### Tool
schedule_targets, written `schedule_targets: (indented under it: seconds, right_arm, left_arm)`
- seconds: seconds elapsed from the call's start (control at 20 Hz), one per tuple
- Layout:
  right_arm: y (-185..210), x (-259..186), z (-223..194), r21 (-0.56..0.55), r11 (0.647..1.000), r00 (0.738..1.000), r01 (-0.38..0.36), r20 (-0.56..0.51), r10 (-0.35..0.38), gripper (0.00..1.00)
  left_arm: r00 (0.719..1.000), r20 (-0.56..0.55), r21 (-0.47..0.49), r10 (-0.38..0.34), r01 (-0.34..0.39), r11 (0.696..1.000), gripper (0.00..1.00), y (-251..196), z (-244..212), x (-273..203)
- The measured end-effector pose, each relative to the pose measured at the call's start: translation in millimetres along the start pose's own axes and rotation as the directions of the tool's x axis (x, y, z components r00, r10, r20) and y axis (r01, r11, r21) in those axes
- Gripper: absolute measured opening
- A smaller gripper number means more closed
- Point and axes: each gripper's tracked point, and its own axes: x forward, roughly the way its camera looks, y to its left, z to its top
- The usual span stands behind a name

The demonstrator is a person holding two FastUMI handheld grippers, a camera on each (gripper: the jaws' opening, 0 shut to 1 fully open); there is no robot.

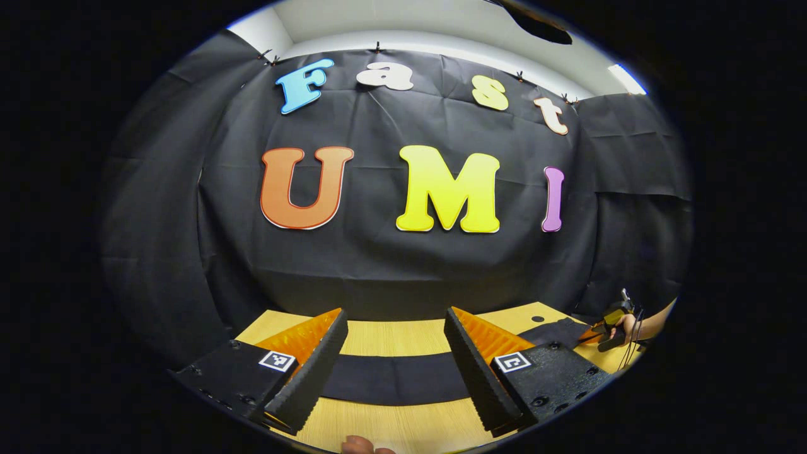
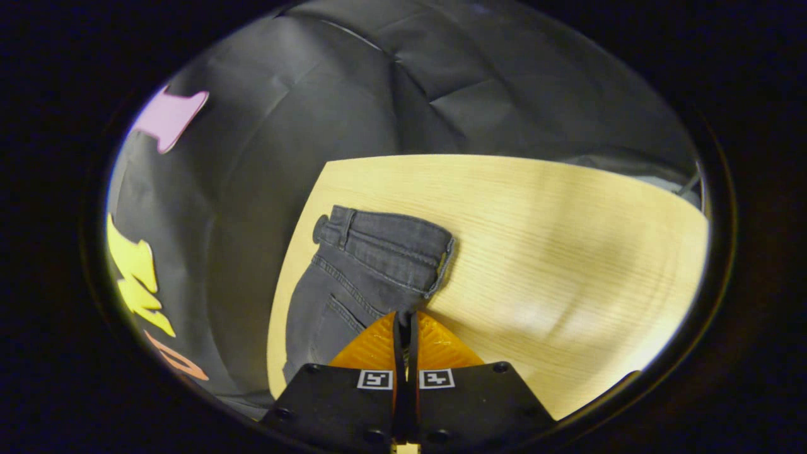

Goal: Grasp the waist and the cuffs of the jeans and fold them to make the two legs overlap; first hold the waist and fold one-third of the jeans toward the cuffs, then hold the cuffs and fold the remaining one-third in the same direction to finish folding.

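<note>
Dark grey jeans (image 1: 391, 378) lie as a long flat band across the wooden table (image 1: 391, 337) in the left gripper view. My left gripper (image 1: 394, 312) hovers over that band, open wide, with nothing between its fingers. Far to the right, a hand holds my right gripper (image 1: 608, 325) at the jeans' end. In the right gripper view the waist end of the jeans (image 2: 365, 271) lies near the table's back corner, waistband and a back pocket showing. My right gripper (image 2: 405, 317) is shut on the near edge of the jeans, just below the waistband.
The black cloth wall stands close behind the table's far edge in both views. Bare wooden table (image 2: 567, 252) stretches out to the right of the waist. A person's fingertip (image 1: 360, 445) shows at the bottom edge of the left gripper view.
</note>
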Motion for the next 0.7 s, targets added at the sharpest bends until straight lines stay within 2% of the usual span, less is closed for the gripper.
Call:
schedule_targets:
  seconds: [0.1, 0.2, 0.25, 0.4, 0.55, 0.7]
  right_arm:
    - [10.3, -7.8, 4.1, -0.149, 0.988, 0.998, 0.038, 0.05, -0.031, 0.01]
    - [29.1, -19.5, 9.5, -0.317, 0.946, 0.992, 0.071, 0.12, -0.034, 0.01]
    - [43.2, -28.6, 9.9, -0.409, 0.909, 0.988, 0.082, 0.155, -0.019, 0.01]
    - [92.2, -55.4, -0.7, -0.639, 0.762, 0.97, 0.103, 0.233, 0.064, 0.01]
    - [126.7, -78.8, -24.0, -0.772, 0.628, 0.957, 0.103, 0.248, 0.148, 0.0]
    - [136.5, -94.5, -43.5, -0.855, 0.51, 0.945, 0.098, 0.24, 0.222, 0.01]
  left_arm:
    - [1.0, -0.018, 0.002, 0.001, 0.0, 1.0, 0.98, 0.6, -5.0, 0.1]
    - [1.0, -0.02, 0.004, 0.005, -0.004, 1.0, 0.99, 1.5, -6.6, 1.6]
    - [1.0, -0.021, 0.001, 0.005, -0.005, 1.0, 0.99, 1.2, -8.0, 2.4]
    - [1.0, -0.023, 0.002, 0.001, -0.001, 1.0, 0.99, 3.8, -13.0, -0.9]
    - [1.0, -0.023, 0.008, -0.002, 0.002, 1.0, 0.99, 1.5, -14.1, -1.6]
    - [0.999, -0.031, 0.002, 0.018, -0.018, 1.0, 0.99, 9.9, -18.9, -4.9]
